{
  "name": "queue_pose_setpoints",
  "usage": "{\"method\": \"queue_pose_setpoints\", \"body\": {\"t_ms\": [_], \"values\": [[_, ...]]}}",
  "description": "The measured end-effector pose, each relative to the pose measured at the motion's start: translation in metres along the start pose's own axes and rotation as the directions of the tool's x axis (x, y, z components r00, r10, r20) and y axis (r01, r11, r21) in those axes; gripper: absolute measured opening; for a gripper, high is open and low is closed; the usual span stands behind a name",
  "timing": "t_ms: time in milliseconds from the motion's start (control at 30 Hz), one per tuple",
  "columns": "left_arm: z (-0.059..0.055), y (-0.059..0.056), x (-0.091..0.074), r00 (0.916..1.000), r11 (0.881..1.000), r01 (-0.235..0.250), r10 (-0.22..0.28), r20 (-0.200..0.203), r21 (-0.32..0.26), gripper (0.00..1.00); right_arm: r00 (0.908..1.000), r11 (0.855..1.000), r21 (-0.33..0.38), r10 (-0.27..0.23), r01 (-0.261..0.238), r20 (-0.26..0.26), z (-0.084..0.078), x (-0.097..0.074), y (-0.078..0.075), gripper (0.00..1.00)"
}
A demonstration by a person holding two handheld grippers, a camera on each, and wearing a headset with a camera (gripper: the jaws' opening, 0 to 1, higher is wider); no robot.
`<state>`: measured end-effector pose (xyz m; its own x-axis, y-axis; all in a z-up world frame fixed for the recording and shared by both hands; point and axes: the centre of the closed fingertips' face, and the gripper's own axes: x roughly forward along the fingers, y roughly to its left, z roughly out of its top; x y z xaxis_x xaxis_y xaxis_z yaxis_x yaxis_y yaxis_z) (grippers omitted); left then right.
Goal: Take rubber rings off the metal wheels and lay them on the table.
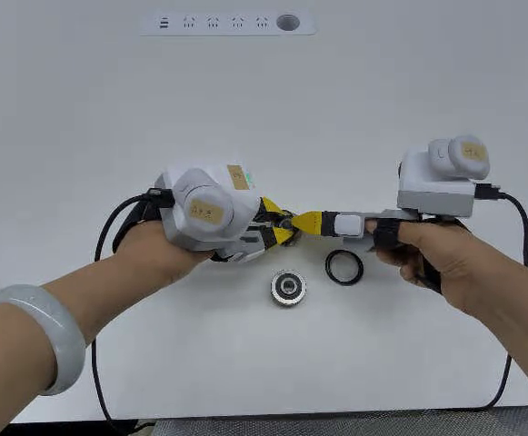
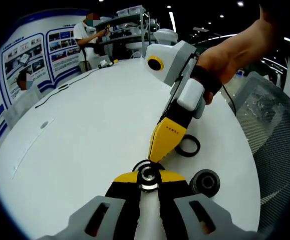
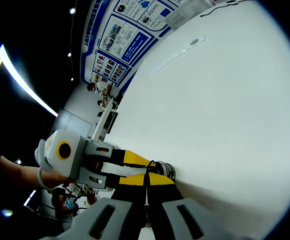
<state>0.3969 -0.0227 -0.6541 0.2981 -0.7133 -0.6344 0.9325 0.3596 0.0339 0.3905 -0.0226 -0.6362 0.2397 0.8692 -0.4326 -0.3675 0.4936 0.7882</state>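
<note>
My left gripper (image 1: 280,229) is shut on a small metal wheel (image 2: 148,174), held between its yellow jaws just above the table. A black rubber ring (image 2: 139,164) sits partly off that wheel's rim. My right gripper (image 1: 303,222) comes in from the right, its yellow jaws shut on this ring (image 3: 148,165) beside the wheel (image 3: 166,170). In the right gripper view, the right gripper (image 3: 145,179) has the left gripper (image 3: 90,162) facing it. One loose rubber ring (image 1: 344,267) lies flat on the white table (image 1: 245,118). A second wheel (image 1: 288,288) with its black ring on lies beside it.
The loose ring (image 2: 187,145) and the second wheel (image 2: 205,182) lie right under and in front of the grippers. A white power strip (image 1: 227,23) sits at the table's far edge. Black cables (image 1: 100,263) trail from both grippers along the table's sides.
</note>
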Motion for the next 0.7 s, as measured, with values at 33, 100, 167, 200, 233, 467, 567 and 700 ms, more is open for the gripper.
{"method": "queue_pose_setpoints", "body": {"t_ms": [33, 100, 167, 200, 233, 467, 567, 700], "values": [[0.0, 0.0, 0.0, 1.0, 1.0, 0.001, -0.001, 0.002, 0.001, 0.13, 1.0, 1.0, 0.005, -0.003, 0.003, 0.002, 0.0, 0.0, -0.001, 0.02], [0.0, 0.0, 0.0, 1.0, 1.0, 0.002, -0.002, 0.006, 0.006, 0.13, 0.9999, 1.0, 0.006, -0.014, 0.014, 0.004, 0.0, 0.0, -0.003, 0.02], [0.001, -0.001, 0.0, 0.9999, 1.0, 0.0, 0.0, 0.011, 0.014, 0.14, 0.9998, 1.0, 0.004, -0.022, 0.022, 0.001, 0.0, 0.001, -0.005, 0.02], [0.002, -0.001, -0.001, 0.9999, 1.0, 0.0, 0.0, 0.015, 0.017, 0.14, 0.9997, 1.0, 0.003, -0.024, 0.024, 0.001, 0.0, 0.001, -0.005, 0.02], [0.004, -0.001, -0.002, 0.9996, 1.0, -0.002, 0.002, 0.028, 0.013, 0.14, 0.9996, 1.0, 0.003, -0.027, 0.027, 0.0, 0.0, 0.001, -0.006, 0.02], [0.013, 0.002, -0.014, 0.9977, 1.0, -0.018, 0.017, 0.065, 0.009, 0.19, 0.9994, 0.999, 0.005, -0.033, 0.033, -0.006, -0.002, 0.003, -0.007, 0.02], [0.008, 0.003, -0.015, 0.998, 1.0, -0.023, 0.022, 0.06, 0.008, 0.21, 0.9995, 0.999, 0.003, -0.032, 0.032, -0.006, -0.003, 0.003, -0.005, 0.02], [0.004, 0.003, -0.018, 0.9979, 1.0, -0.027, 0.027, 0.06, 0.003, 0.24, 0.9995, 1.0, 0.003, -0.031, 0.031, -0.004, -0.003, 0.002, -0.004, 0.02]]}}
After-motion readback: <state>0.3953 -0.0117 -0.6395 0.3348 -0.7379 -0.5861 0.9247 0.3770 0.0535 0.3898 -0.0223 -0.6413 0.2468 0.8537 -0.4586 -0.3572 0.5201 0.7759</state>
